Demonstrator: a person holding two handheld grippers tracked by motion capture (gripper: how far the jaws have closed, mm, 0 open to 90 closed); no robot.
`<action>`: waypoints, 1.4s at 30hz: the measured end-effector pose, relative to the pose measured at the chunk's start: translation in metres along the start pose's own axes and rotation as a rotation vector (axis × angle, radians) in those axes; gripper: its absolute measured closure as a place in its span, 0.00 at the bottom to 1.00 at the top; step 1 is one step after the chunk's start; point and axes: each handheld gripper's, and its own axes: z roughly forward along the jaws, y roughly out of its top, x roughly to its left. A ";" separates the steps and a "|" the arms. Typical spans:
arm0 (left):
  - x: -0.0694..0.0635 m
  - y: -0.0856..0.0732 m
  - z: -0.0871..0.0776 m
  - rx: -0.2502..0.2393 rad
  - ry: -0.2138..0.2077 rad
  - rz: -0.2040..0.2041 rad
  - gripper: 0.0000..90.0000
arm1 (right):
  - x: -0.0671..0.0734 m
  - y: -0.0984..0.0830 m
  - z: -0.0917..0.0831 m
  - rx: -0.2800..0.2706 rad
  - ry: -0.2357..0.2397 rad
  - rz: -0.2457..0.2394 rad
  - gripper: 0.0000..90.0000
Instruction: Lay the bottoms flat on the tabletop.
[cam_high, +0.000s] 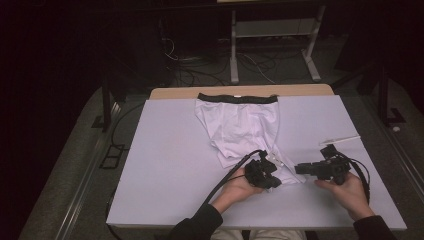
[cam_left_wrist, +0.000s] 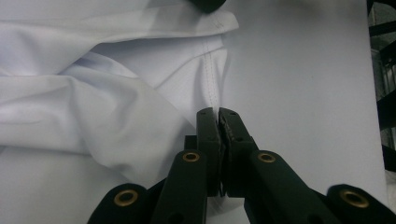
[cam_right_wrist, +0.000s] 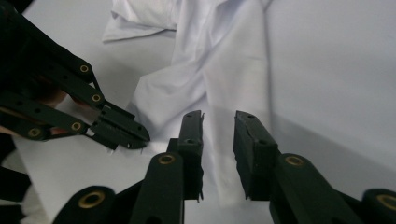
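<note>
A pair of white underwear (cam_high: 240, 125) with a black waistband (cam_high: 237, 97) lies crumpled on the white table cover (cam_high: 170, 155), waistband at the far side. My left gripper (cam_high: 275, 181) sits at the garment's near corner. In the left gripper view its jaws (cam_left_wrist: 218, 114) are pressed together where the stitched hem (cam_left_wrist: 211, 79) runs into them. My right gripper (cam_high: 299, 169) points left toward that same corner from the right. Its jaws (cam_right_wrist: 218, 122) stand apart over a strip of the white fabric (cam_right_wrist: 224, 79), and the pads are not pressing it. The left gripper (cam_right_wrist: 133, 135) lies just beside it.
A thin white stick (cam_high: 341, 138) lies on the cover at the right. The table's wooden far edge (cam_high: 310, 90) shows behind the garment. A metal frame (cam_high: 272, 30) and loose cables (cam_high: 200, 70) are on the dark floor beyond. Bare cover spreads to the left.
</note>
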 end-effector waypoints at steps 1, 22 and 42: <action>0.000 0.000 0.001 0.001 -0.002 0.002 0.96 | 0.002 0.003 0.005 0.014 -0.015 -0.018 0.76; -0.003 0.006 -0.002 -0.013 -0.016 0.017 0.97 | -0.010 0.031 0.017 0.022 -0.161 -0.016 0.99; -0.003 0.017 0.012 -0.018 -0.021 0.020 0.96 | -0.069 0.018 -0.020 -0.066 -0.109 0.197 0.86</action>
